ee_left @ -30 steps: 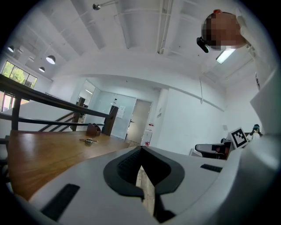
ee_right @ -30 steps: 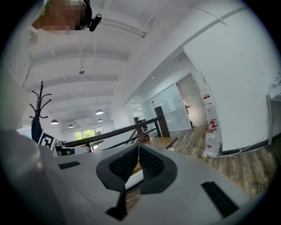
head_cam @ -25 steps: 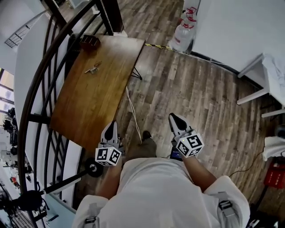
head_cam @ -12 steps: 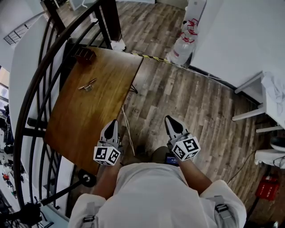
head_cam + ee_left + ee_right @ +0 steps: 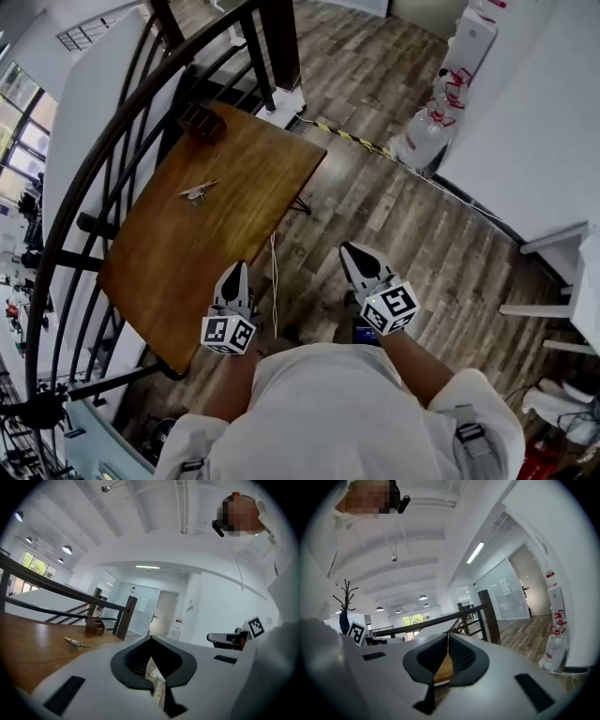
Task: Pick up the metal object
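Observation:
The metal object [image 5: 198, 192], a small silvery cleat-shaped piece, lies on the brown wooden table [image 5: 159, 262] toward its far side; the left gripper view shows the metal object [image 5: 76, 643] low at the left. My left gripper [image 5: 234, 266] is shut and empty, held level over the table's near right corner, well short of the object. My right gripper [image 5: 348, 249] is also shut and empty, out over the plank floor to the right of the table. Both sets of jaws meet at their tips in the left gripper [image 5: 151, 638] and right gripper [image 5: 448, 633] views.
A dark wooden box [image 5: 204, 122] stands at the table's far corner. A black railing [image 5: 103, 159] curves along the table's left and far sides. Large water bottles [image 5: 439, 117] stand by the white wall at the right. A thin cable [image 5: 275, 272] hangs off the table's right edge.
The table and the metal object have shifted down and nearer in the head view as the person moved toward them. Both grippers have travelled along, still shut and empty.

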The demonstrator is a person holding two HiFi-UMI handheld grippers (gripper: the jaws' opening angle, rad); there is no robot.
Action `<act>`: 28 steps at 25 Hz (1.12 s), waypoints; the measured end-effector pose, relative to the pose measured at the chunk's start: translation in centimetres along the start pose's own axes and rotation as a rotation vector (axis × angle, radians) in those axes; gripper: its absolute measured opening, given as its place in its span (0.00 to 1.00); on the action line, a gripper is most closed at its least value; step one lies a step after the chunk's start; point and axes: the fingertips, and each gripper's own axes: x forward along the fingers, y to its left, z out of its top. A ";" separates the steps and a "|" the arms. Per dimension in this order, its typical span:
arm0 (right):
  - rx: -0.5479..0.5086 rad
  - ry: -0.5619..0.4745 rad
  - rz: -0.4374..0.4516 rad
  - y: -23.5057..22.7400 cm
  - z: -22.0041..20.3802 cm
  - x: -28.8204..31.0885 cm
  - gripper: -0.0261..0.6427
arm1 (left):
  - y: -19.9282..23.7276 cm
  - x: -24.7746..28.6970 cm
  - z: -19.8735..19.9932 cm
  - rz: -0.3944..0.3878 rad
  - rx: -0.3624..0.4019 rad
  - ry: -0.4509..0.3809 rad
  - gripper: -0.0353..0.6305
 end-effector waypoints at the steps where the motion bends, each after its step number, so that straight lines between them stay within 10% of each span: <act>1: -0.010 0.008 0.030 -1.1 0.7 0.5 0.08 | -0.5 0.9 0.1 0.020 0.000 -0.004 0.07; 14: 0.068 0.110 0.283 -6.0 0.7 4.8 0.08 | -3.4 3.7 1.5 0.221 0.048 -0.018 0.07; 28: 0.063 0.207 0.364 -1.1 -3.1 19.6 0.08 | 14.8 3.1 2.8 0.438 0.046 -0.090 0.07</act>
